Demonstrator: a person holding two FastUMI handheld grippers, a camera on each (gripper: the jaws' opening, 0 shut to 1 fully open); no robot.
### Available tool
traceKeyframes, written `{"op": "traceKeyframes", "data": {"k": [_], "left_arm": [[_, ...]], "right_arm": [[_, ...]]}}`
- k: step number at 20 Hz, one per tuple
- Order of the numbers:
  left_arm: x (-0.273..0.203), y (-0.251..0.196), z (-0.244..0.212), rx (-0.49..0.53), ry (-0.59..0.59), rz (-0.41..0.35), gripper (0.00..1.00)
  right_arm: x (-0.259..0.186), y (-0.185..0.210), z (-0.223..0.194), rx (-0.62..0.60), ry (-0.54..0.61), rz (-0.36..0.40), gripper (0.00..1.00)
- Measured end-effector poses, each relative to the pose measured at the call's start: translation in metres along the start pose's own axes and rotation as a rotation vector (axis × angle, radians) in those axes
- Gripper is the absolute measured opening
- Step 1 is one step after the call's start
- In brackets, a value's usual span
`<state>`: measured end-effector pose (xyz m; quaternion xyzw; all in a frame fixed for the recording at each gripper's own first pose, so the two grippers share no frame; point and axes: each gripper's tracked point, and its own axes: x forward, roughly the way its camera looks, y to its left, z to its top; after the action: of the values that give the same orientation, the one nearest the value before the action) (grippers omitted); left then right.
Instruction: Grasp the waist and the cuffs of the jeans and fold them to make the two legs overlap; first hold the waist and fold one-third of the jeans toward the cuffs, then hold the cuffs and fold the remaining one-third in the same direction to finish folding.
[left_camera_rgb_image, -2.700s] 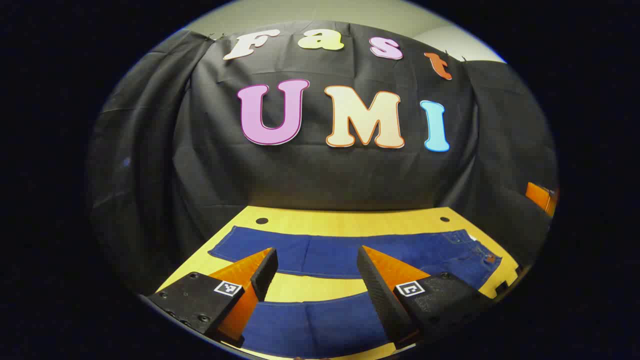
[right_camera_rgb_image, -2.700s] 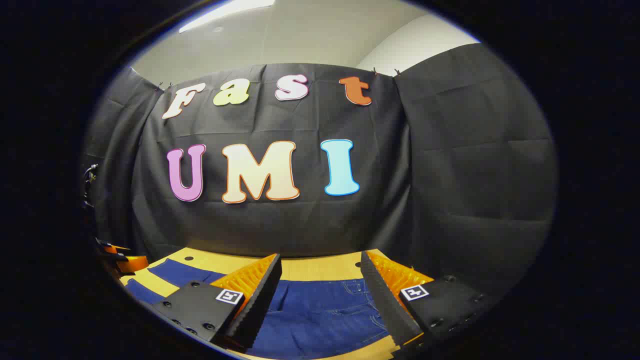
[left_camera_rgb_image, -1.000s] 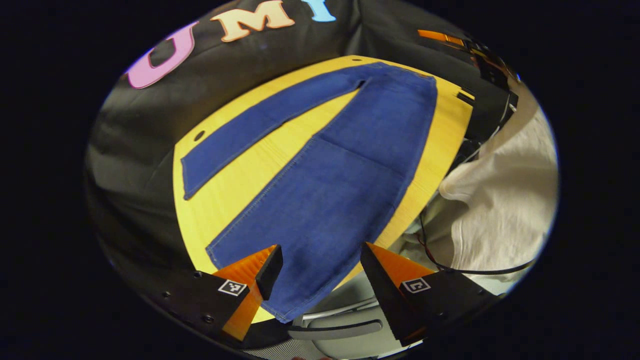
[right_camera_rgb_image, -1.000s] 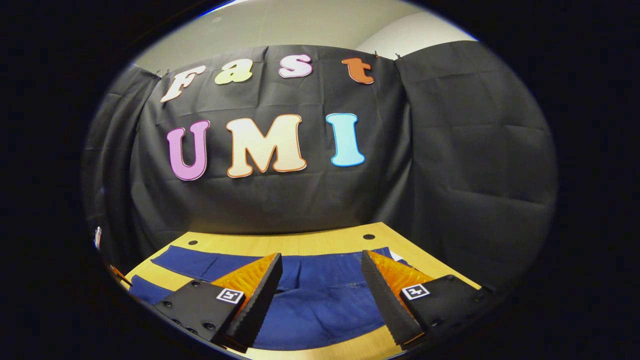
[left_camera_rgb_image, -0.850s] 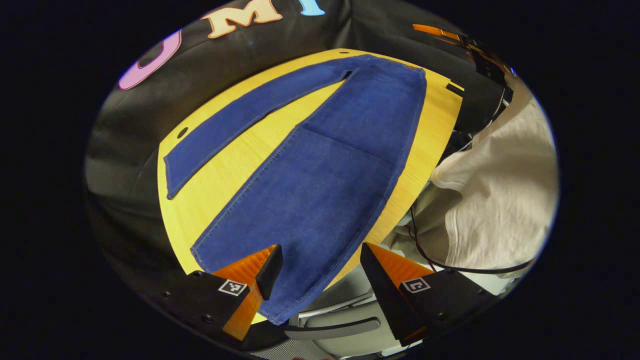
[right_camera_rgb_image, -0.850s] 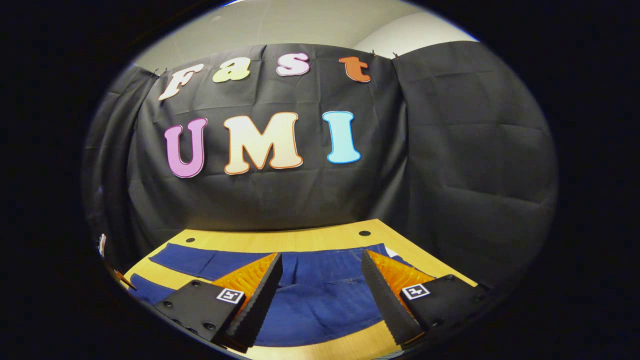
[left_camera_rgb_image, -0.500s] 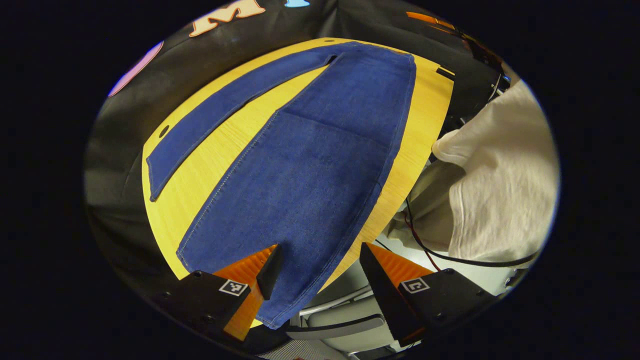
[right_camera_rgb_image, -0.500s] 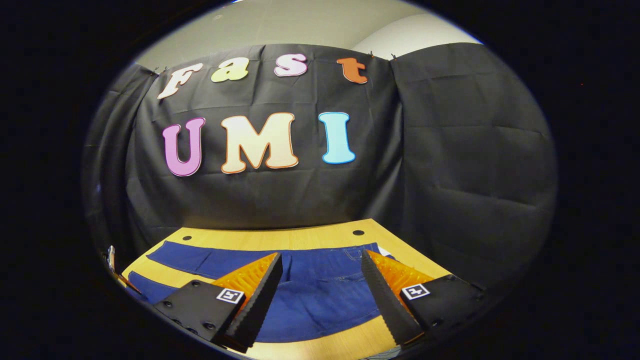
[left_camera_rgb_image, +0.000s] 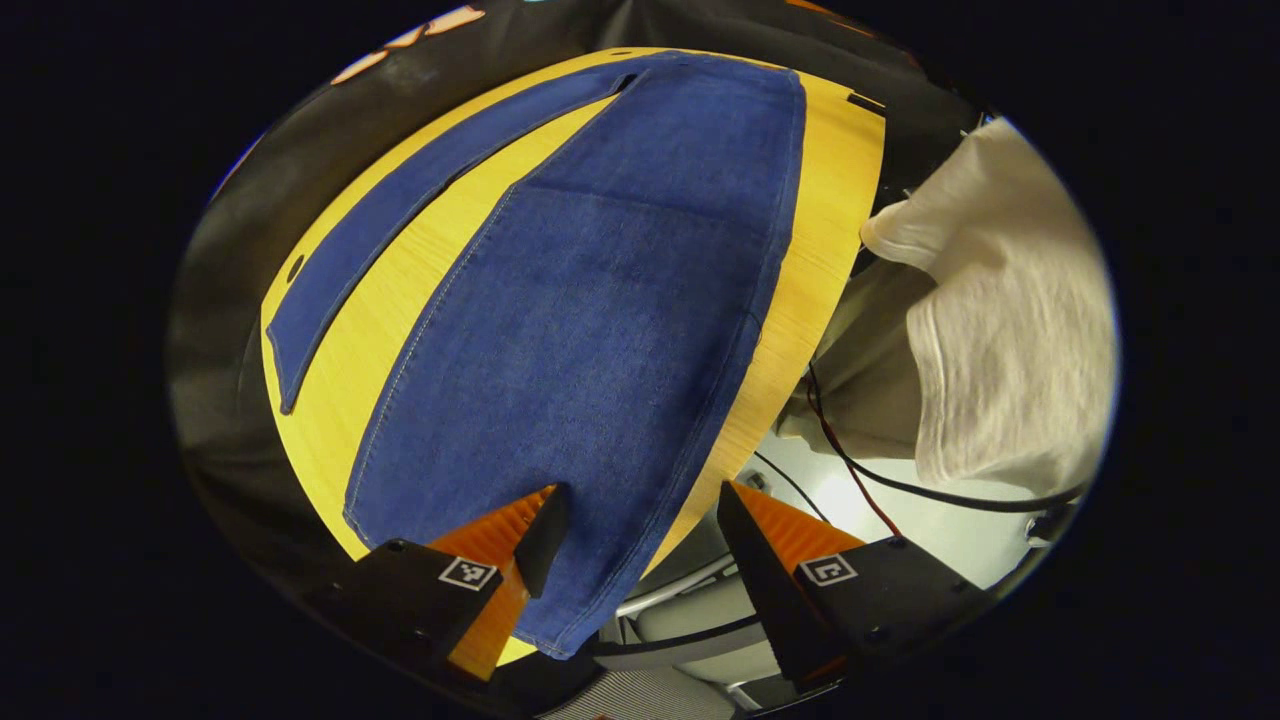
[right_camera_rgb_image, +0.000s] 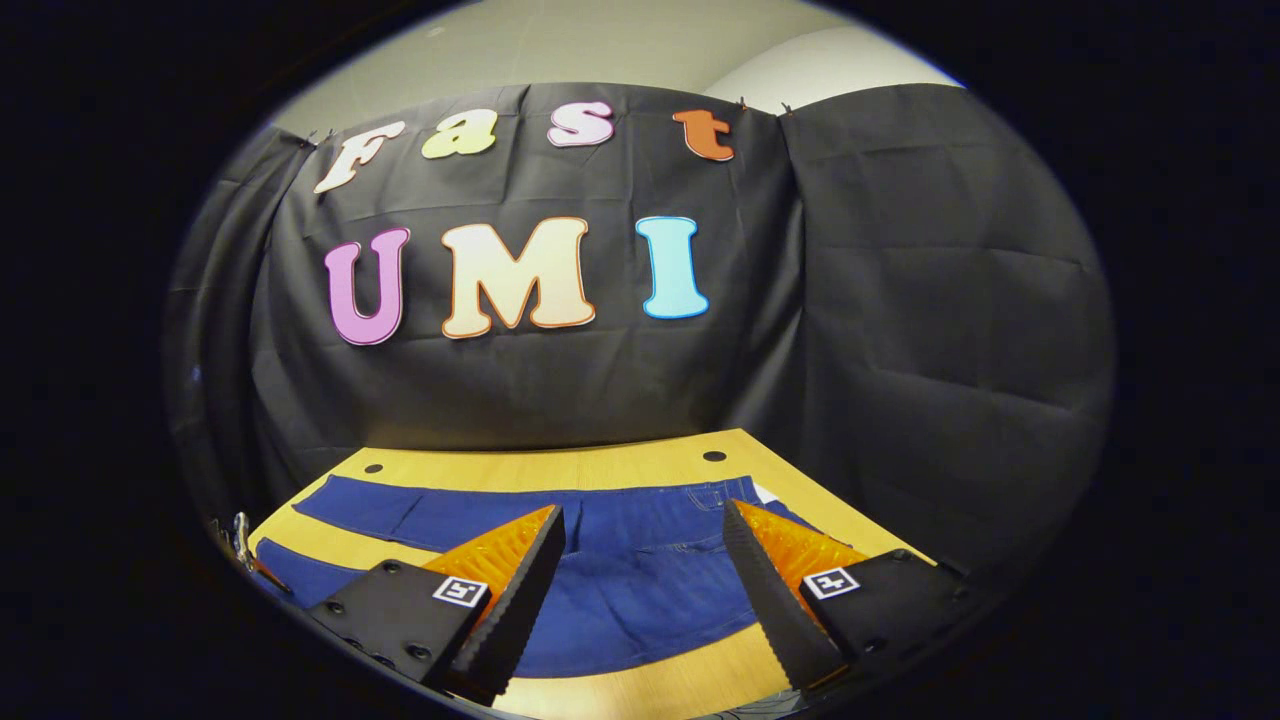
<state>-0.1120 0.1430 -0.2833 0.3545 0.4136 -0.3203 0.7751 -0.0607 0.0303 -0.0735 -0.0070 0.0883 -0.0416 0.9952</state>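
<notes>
A yellow wooden desk (left_camera_rgb_image: 845, 210) carries a pair of blue jeans (left_camera_rgb_image: 600, 330) spread flat, legs apart in a V. In the left gripper view, the near leg runs along the desk's front edge, and its cuff (left_camera_rgb_image: 570, 625) hangs just over the desk's near corner. The far leg (left_camera_rgb_image: 400, 220) lies toward the back edge, beside a small hole in the desktop. To the right of the desk's front edge sits a person in a pale shirt (left_camera_rgb_image: 1010, 320), with a thin red cable trailing beneath.

The left gripper (left_camera_rgb_image: 635, 515) has swung down from facing the booth wall a few seconds ago and now hangs over the near cuff, jaws wide apart, one finger above the denim and the other past the desk's edge. It holds nothing.

In the right gripper view, the right gripper (right_camera_rgb_image: 640, 535) hovers over the waist (right_camera_rgb_image: 700, 510) end of the jeans, near the desk's right-hand corner. Its jaws are also spread and empty, and it has hardly shifted.

Both tools appear lined up for the first grasps, cuff and waist. No fold has been made yet; the legs have yet to overlap.
</notes>
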Motion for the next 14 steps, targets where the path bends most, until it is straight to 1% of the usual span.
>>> {"op": "traceKeyframes", "data": {"k": [5, 6, 9, 10, 11, 12, 13, 14], "left_arm": [[-0.001, -0.001, -0.002, -0.029, 0.030, -0.014, 0.92], [-0.001, 0.000, -0.001, -0.020, 0.031, -0.013, 0.92], [-0.001, 0.001, -0.004, -0.004, 0.057, -0.021, 0.86], [-0.001, 0.003, -0.004, -0.001, 0.064, -0.032, 0.85], [0.000, 0.005, -0.004, -0.004, 0.070, -0.040, 0.82], [0.000, 0.009, -0.005, -0.010, 0.073, -0.052, 0.79], [0.001, 0.011, -0.006, -0.020, 0.078, -0.062, 0.75], [0.001, 0.013, -0.005, -0.037, 0.084, -0.074, 0.72]], "right_arm": [[0.005, 0.006, -0.005, 0.011, 0.015, 0.013, 0.98], [0.006, 0.007, -0.007, 0.016, 0.017, 0.017, 0.98], [0.008, 0.011, -0.012, 0.022, 0.027, 0.026, 0.98], [0.008, 0.012, -0.012, 0.024, 0.028, 0.030, 0.94], [0.009, 0.014, -0.012, 0.025, 0.028, 0.033, 0.94], [0.010, 0.014, -0.012, 0.024, 0.028, 0.034, 0.98], [0.011, 0.014, -0.013, 0.023, 0.028, 0.034, 0.98], [0.012, 0.014, -0.013, 0.024, 0.031, 0.034, 0.94]]}}
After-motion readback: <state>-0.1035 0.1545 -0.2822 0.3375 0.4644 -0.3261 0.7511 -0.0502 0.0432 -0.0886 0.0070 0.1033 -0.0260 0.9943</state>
